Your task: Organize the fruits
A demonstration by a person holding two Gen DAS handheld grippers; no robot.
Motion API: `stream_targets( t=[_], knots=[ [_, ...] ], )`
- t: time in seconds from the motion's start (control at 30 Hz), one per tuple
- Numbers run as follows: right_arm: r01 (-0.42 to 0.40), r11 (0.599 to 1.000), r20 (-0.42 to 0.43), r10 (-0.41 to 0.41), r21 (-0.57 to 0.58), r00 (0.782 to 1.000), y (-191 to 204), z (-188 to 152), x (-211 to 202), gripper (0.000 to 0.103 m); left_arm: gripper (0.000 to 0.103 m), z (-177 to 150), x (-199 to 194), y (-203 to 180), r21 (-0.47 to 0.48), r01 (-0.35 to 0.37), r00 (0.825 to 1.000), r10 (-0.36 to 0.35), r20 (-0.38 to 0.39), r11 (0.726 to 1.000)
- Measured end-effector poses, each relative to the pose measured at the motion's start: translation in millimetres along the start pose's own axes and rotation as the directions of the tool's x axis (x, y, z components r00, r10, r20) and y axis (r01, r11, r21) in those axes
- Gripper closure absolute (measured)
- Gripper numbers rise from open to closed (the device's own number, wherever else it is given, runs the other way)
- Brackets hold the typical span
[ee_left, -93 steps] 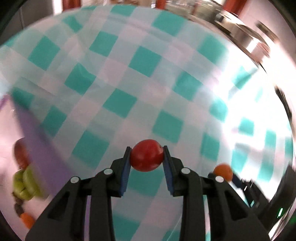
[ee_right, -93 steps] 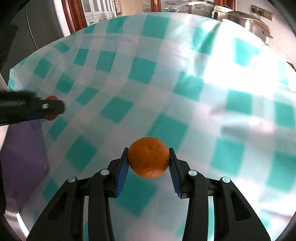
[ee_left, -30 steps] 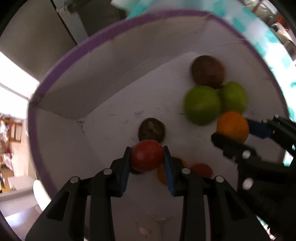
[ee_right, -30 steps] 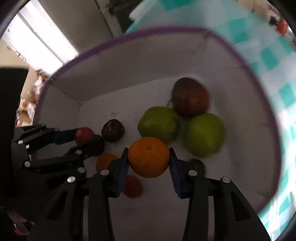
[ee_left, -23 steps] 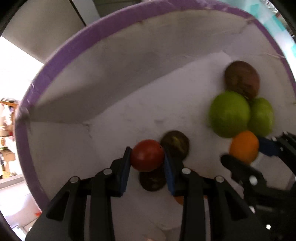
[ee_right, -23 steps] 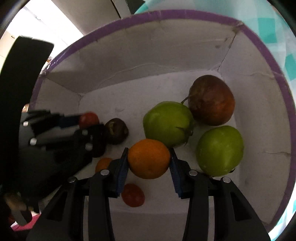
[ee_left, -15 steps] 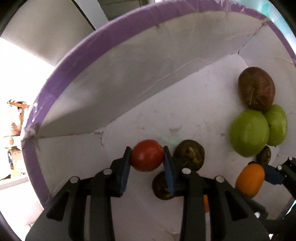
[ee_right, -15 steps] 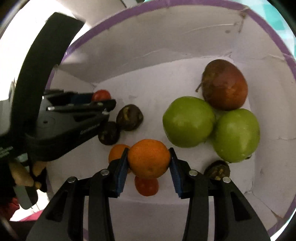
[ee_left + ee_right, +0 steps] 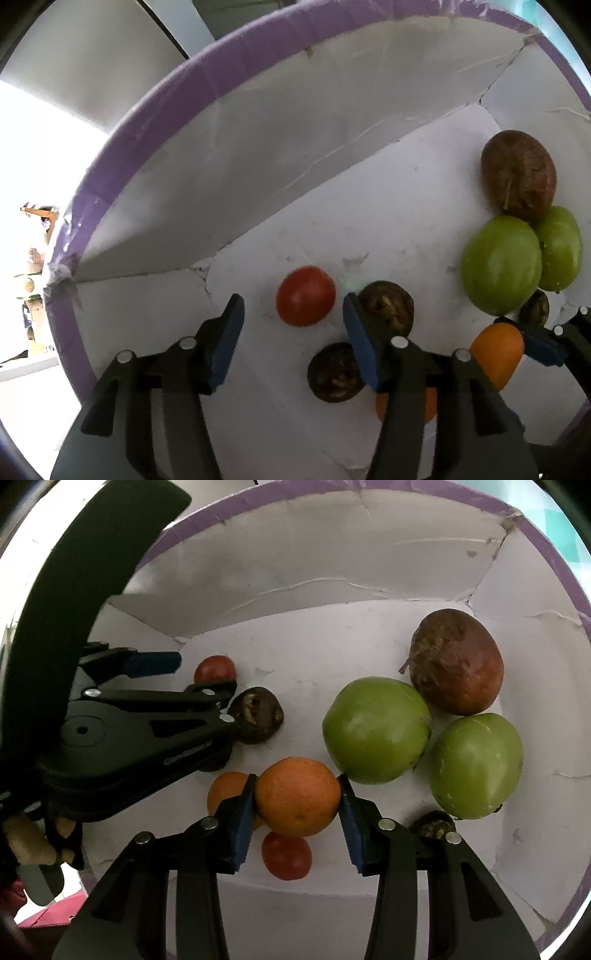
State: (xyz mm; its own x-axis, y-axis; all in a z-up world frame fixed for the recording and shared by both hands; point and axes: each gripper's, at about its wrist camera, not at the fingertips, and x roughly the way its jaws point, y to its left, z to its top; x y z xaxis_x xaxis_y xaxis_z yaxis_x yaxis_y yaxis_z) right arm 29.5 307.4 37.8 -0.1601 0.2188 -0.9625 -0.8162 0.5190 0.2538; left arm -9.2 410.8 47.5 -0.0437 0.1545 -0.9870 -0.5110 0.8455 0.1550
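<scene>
Left claw (image 9: 293, 332) spread beside smooth red tomato (image 9: 306, 296); right claw (image 9: 297, 821) clamps dimpled orange (image 9: 297, 796). Right view alone shows second tomato (image 9: 286, 854).

In the box (image 9: 424, 528), the tomato (image 9: 306, 301) lies between the spread fingers (image 9: 226, 341) of the left gripper (image 9: 291, 341), walnuts (image 9: 387, 307) sit just right of it, and the apples (image 9: 376, 729) lie far right.

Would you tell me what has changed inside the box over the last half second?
The left gripper has opened and let go of the red tomato, which now sits free between its fingers. The right gripper still clamps the orange; the green fruits haven't moved.
</scene>
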Motion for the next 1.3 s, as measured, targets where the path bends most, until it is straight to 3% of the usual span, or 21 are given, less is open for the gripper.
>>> stream_targets(
  t=[0.13,0.2,0.33,0.63,0.67,0.73,0.83,1.0,1.1,1.17,1.27,1.3],
  knots=[
    [0.027,1.000,0.008,-0.027,0.001,1.000,14.6,2.8,6.6,0.059,0.043,-3.6,-2.8,-6.8,0.005,0.006,1.000,-0.006,0.012,1.000],
    [0.034,0.999,0.016,-0.034,0.004,0.999,20.7,2.1,7.9,0.051,0.040,-3.5,-7.7,-10.2,0.014,0.007,1.000,-0.008,0.025,1.000],
    [0.067,0.998,0.028,-0.067,0.004,0.997,26.0,-5.8,6.6,0.045,0.033,-10.1,-21.9,-25.5,0.052,-0.011,0.997,0.007,0.072,0.999],
    [0.119,0.993,0.069,-0.121,0.025,0.990,39.8,-13.0,8.3,0.038,0.032,-28.2,-49.3,-43.2,0.091,0.014,0.989,-0.028,0.148,0.996],
    [0.126,0.991,0.077,-0.129,0.032,0.989,43.5,-13.6,11.5,0.035,0.029,-31.3,-53.4,-45.3,0.094,0.013,0.986,-0.028,0.163,0.996],
    [0.145,0.989,0.093,-0.147,0.033,0.985,45.5,-15.6,6.6,0.029,0.012,-37.6,-63.0,-45.0,0.089,0.002,0.979,-0.020,0.201,0.996],
    [0.172,0.984,0.112,-0.176,0.046,0.978,43.1,-21.2,1.0,0.026,0.011,-47.6,-64.8,-44.8,0.068,0.030,0.975,-0.045,0.217,0.997],
    [0.209,0.975,0.161,-0.220,0.079,0.962,50.5,-32.5,-16.8,0.019,0.004,-65.1,-95.4,-34.6,0.035,0.121,0.945,-0.126,0.301,0.992],
    [0.228,0.969,0.201,-0.242,0.091,0.949,58.7,-41.2,-32.3,0.016,0.002,-88.5,-112.0,-22.5,0.027,0.121,0.921,-0.123,0.370,0.992],
    [0.237,0.966,0.231,-0.255,0.105,0.939,64.3,-46.7,-48.3,0.016,0.002,-86.6,-128.3,-8.6,0.038,0.108,0.898,-0.114,0.426,0.993],
    [0.243,0.963,0.293,-0.268,0.117,0.918,77.4,-55.4,-74.2,0.016,0.002,-102.8,-149.7,17.4,0.039,0.114,0.848,-0.117,0.516,0.993],
    [0.238,0.964,0.324,-0.263,0.116,0.909,78.2,-59.6,-87.2,0.016,0.002,-110.6,-165.0,21.4,0.030,0.120,0.824,-0.116,0.554,0.992]
  ],
)
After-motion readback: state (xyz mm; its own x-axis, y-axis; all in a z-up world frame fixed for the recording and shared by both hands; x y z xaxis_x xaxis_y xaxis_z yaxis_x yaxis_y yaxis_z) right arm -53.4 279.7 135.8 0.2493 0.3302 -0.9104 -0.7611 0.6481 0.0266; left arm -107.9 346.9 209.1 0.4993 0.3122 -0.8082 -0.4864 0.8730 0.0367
